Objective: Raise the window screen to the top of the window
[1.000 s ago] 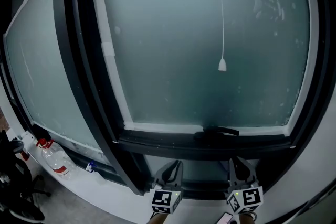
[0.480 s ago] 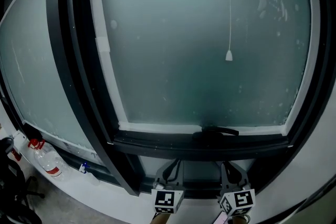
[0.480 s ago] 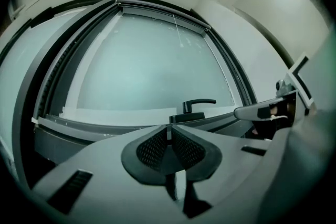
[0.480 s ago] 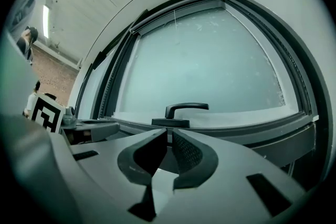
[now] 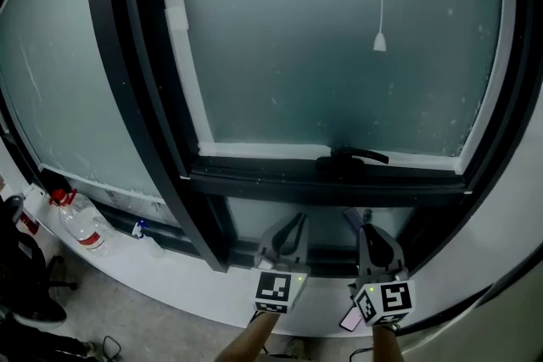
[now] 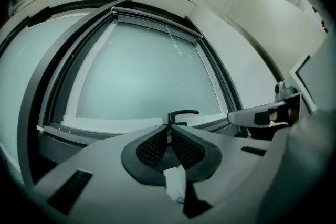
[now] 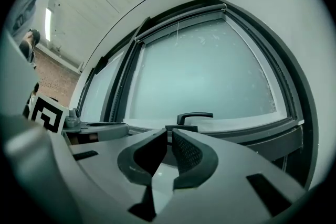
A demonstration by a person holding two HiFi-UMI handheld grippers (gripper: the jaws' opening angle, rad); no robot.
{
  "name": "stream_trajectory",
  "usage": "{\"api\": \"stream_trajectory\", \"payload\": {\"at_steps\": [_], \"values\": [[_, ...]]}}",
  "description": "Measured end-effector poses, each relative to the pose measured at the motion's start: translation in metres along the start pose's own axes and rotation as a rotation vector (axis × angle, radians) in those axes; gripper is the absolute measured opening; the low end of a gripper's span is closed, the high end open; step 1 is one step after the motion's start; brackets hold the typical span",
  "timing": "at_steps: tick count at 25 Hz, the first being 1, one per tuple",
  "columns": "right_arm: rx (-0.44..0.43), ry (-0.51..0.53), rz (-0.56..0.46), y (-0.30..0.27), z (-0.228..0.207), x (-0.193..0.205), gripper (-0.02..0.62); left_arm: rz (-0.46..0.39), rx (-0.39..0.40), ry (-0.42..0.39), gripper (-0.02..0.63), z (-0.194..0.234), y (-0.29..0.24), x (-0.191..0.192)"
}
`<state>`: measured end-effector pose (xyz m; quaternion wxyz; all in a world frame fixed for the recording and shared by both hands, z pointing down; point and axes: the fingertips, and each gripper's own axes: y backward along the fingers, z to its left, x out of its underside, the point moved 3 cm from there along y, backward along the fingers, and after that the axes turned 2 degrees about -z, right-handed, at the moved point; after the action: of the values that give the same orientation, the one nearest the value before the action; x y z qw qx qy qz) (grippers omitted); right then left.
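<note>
My left gripper (image 6: 169, 131) clenched, jaw tips together, nothing between. My right gripper (image 7: 169, 134) likewise closed on nothing, only hairline slit between jaws. Both held low, side by side, below window's bottom rail, aimed up at handle (image 5: 352, 157). Neither touches frame. Screen (image 7: 181, 22) seen as roller bar along top of window. Cord pull (image 5: 380, 41) hangs over frosted pane, well above the grippers. Can't tell if mesh covers glass. Bottle (image 5: 81, 225) on sill, far left.
</note>
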<state>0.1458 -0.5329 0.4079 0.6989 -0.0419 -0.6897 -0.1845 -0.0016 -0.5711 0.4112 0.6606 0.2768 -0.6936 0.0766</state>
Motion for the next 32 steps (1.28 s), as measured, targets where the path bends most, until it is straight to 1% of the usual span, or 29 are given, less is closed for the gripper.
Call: {"api": "stream_trajectory", "payload": {"at_steps": [5,9,14,18,23,27,32], "values": [[-0.027,0.012,0.038,0.047,0.017,0.002,0.035,0.038,-0.025,0.006,0.026,-0.026,0.048,-0.002],[-0.028,0.031,0.054,0.104,0.024,0.001,0.034,0.077,-0.07,-0.06,0.026,-0.048,0.103,-0.01],[-0.039,0.01,0.091,0.164,0.033,-0.004,0.034,0.108,-0.104,-0.037,0.026,-0.072,0.157,-0.025],[-0.026,0.032,0.095,0.199,0.038,-0.014,0.035,0.096,-0.093,-0.061,0.026,-0.09,0.173,-0.045],[0.015,-0.001,0.084,0.226,0.037,-0.022,0.034,0.069,-0.055,-0.064,0.026,-0.109,0.187,-0.063],[0.012,0.005,0.078,0.241,0.062,-0.028,0.034,0.07,-0.036,-0.057,0.026,-0.111,0.218,-0.072],[-0.005,0.006,0.066,0.262,0.122,-0.035,0.034,0.049,-0.037,-0.054,0.026,-0.099,0.283,-0.088]]}}
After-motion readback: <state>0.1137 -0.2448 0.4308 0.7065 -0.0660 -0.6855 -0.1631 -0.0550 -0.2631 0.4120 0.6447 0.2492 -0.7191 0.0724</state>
